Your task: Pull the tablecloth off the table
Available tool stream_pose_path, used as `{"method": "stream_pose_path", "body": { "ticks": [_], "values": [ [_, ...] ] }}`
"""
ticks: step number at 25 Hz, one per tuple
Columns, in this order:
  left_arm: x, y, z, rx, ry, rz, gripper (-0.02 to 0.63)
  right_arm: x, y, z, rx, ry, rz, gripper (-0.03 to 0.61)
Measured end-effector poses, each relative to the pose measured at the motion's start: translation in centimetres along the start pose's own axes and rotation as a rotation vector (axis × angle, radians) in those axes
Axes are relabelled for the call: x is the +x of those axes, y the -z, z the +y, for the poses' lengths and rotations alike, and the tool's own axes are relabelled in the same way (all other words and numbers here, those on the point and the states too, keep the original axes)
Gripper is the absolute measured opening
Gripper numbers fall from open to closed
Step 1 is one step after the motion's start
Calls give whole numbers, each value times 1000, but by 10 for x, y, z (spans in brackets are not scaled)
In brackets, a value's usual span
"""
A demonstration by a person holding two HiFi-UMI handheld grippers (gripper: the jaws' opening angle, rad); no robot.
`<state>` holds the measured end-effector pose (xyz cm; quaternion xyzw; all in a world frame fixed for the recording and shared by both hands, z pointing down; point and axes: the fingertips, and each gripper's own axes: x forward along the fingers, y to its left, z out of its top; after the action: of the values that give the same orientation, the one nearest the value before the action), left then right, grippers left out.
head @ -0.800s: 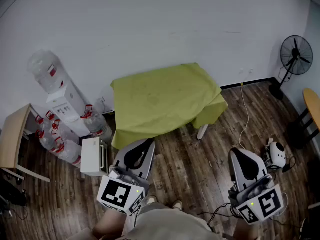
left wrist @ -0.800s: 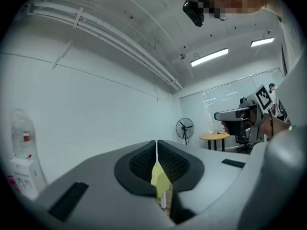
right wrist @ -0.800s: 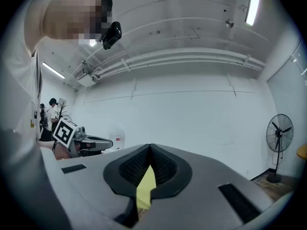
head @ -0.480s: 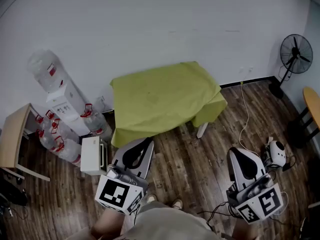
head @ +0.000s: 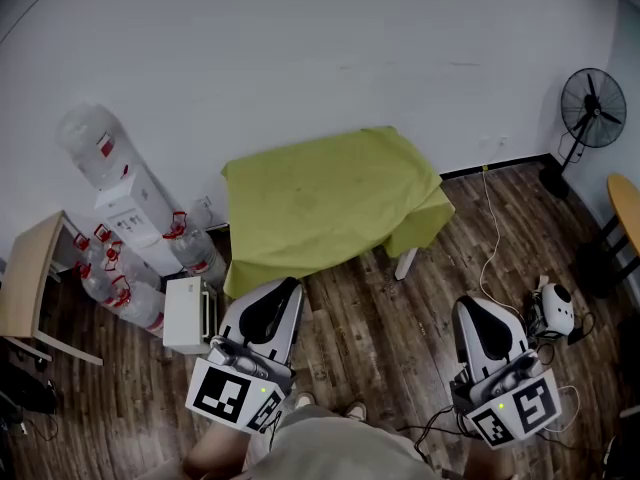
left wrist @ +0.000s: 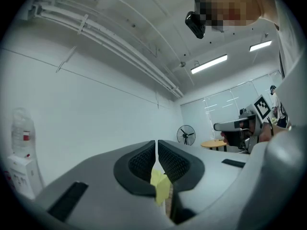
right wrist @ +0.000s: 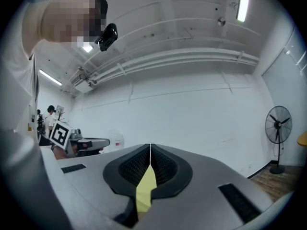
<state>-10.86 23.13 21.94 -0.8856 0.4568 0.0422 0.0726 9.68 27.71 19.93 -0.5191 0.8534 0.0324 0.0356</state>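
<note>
A yellow-green tablecloth (head: 330, 193) covers a small table against the white wall, and one white table leg (head: 405, 262) shows under its front right corner. Both grippers hang close to my body, well short of the table. The left gripper (head: 288, 286) points toward the cloth's front left corner, jaws shut with nothing in them. To the right, over the wooden floor, the right gripper (head: 468, 303) is also shut and empty. In the left gripper view, a sliver of the cloth (left wrist: 159, 186) shows beyond the closed left gripper (left wrist: 157, 142). The right gripper view shows the cloth (right wrist: 145, 190) beyond the closed right gripper (right wrist: 150, 146).
A water dispenser (head: 120, 193) and several spare water bottles (head: 130, 288) stand left of the table, with a white box (head: 185, 313) on the floor beside them. A standing fan (head: 592, 108) is at the back right. A cable (head: 492, 238) and a small white device (head: 552, 308) lie on the floor.
Both grippers have dropped slightly and drawn a little nearer to my body. The tablecloth and table have not moved.
</note>
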Motion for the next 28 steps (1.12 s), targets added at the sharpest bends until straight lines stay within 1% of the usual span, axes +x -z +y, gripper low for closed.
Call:
{"method": "stream_pose_path", "body": {
  "ticks": [1, 2, 3, 4, 5, 8, 10, 12, 14, 17, 22, 28],
  "values": [
    [0, 2, -1, 6, -7, 3, 31, -4, -6, -5, 14, 32, -53, 36],
    [1, 6, -2, 7, -12, 14, 46, -8, -14, -10, 28, 64, -114, 124],
    [3, 10, -2, 1, -15, 29, 138, -12, -21, -15, 33, 88, -162, 301],
    [5, 14, -2, -8, -17, 44, 236, -13, -24, -19, 24, 102, -178, 319],
    [6, 17, -1, -12, -20, 57, 250, -13, -24, -22, 3, 108, -167, 320],
    [5, 18, 2, 11, -43, 70, 255, -12, -14, -25, -37, 103, -110, 328],
    [4, 18, 3, 13, -58, 70, 258, -12, -7, -26, -25, 95, -94, 331],
    [4, 20, 4, -4, -66, 66, 265, -12, 0, -27, -10, 91, -82, 331],
    [5, 20, 6, -19, -73, 51, 287, -10, 8, -29, -5, 87, -66, 331],
    [12, 26, 4, -21, -70, 55, 291, -6, 20, -35, -6, 80, -36, 331],
    [26, 42, 5, -28, -55, 82, 291, 7, 33, -45, 4, 76, -23, 331],
    [60, 58, 24, -31, -44, 112, 291, 44, 41, -62, -17, 68, 7, 331]
  ]
}}
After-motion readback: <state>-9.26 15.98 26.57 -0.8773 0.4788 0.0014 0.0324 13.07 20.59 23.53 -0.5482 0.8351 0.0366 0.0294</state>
